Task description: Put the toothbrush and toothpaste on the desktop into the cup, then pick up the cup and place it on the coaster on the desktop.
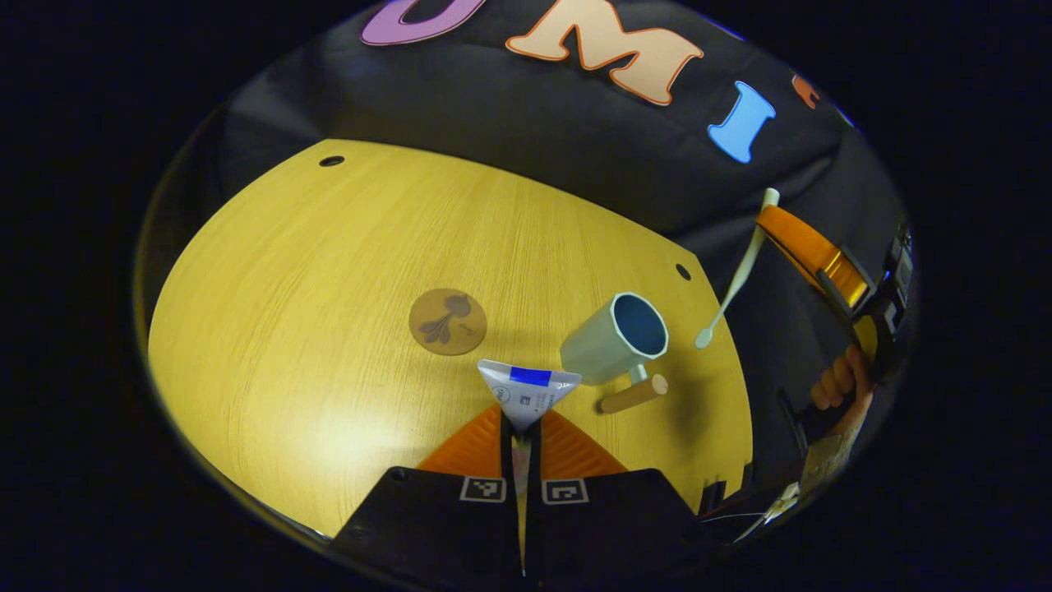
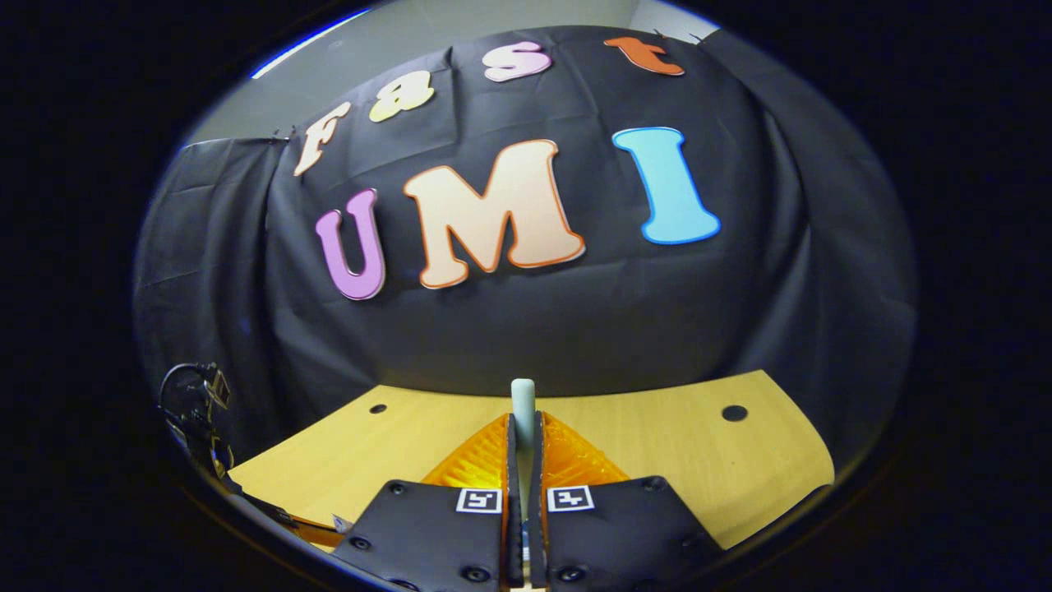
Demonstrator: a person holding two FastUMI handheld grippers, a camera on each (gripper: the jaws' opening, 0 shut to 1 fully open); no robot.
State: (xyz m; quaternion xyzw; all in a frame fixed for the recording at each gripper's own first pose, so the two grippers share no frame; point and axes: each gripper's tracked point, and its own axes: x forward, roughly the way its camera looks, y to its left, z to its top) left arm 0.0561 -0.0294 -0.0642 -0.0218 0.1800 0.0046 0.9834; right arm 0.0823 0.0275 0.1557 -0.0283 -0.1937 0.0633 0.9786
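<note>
Toothpaste first: the white squeeze tube with a blue band sits clamped between the fingers of your left gripper, its crimped end pointing forward, held above the yellow wooden desktop. The pale slender toothbrush is pinched in your right gripper, seen far off in the left gripper view with its head hanging down beside the desk's edge; in the right gripper view its handle end pokes up between the closed fingers of that gripper. So both items are lifted, and neither is in the cup yet.

The pale green mug with a blue inside and a wooden handle stands on the desktop, empty as far as you can see, just beyond and to the right of the tube's tip. The toothbrush head hangs near the mug's rim, a little off to its far side. The round brown coaster with a dark leaf print lies bare, near the mug and on the other side of the tube.

Left for you, by my reckoning: drop both items into the mug, then carry it over to the coaster.
</note>
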